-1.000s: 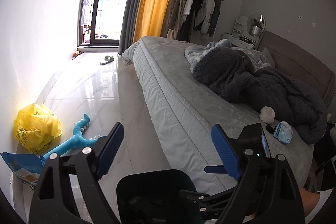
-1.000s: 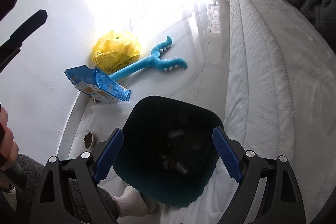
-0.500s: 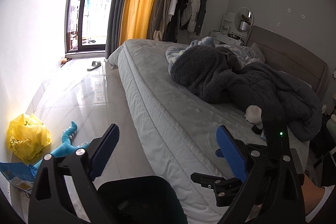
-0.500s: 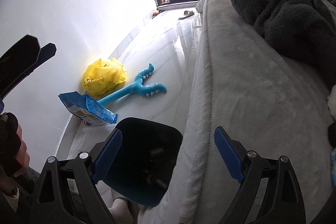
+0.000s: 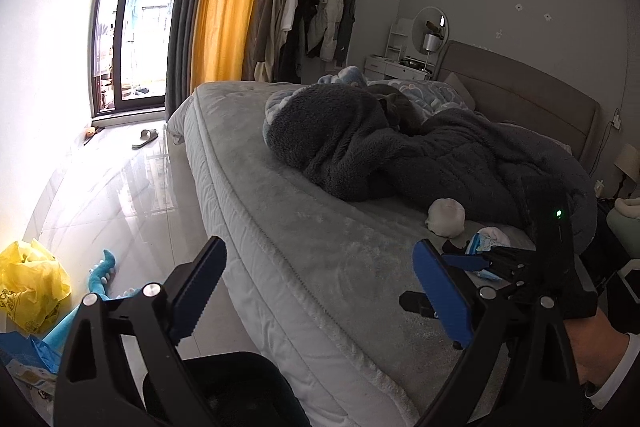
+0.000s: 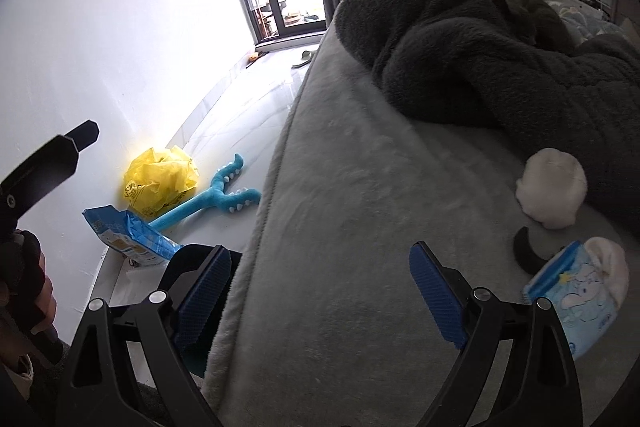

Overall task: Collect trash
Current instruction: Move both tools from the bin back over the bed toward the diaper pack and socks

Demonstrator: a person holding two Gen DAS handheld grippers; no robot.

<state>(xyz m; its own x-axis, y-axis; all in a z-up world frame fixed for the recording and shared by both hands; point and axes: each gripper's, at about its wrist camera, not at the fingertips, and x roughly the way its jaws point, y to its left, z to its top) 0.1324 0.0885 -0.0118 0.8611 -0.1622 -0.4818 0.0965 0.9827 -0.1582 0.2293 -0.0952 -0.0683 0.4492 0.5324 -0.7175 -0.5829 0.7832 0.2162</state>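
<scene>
A dark bin [image 5: 224,387] stands on the floor against the bed's near edge, also in the right wrist view [image 6: 192,267]. On the grey bed [image 6: 360,207] lie a crumpled white wad [image 6: 552,187], a blue-and-white tissue pack [image 6: 576,299] and a small black curved piece [image 6: 524,255]. The wad [image 5: 446,217] and pack [image 5: 486,243] also show in the left wrist view. My right gripper [image 6: 320,291] is open and empty over the bed's edge, left of the pack. My left gripper [image 5: 320,287] is open and empty above the bin and bed edge.
A dark fleece blanket [image 6: 480,47] with a grey cat [image 6: 528,19] on it covers the far bed. On the floor by the wall lie a yellow plastic bag [image 6: 160,179], a blue toy [image 6: 212,199] and a blue packet [image 6: 132,239]. A slipper [image 5: 146,138] lies near the balcony door.
Both grippers have risen and swung right, from over the bin toward the bed. The wad and tissue pack have come into the right wrist view. Both stayed open.
</scene>
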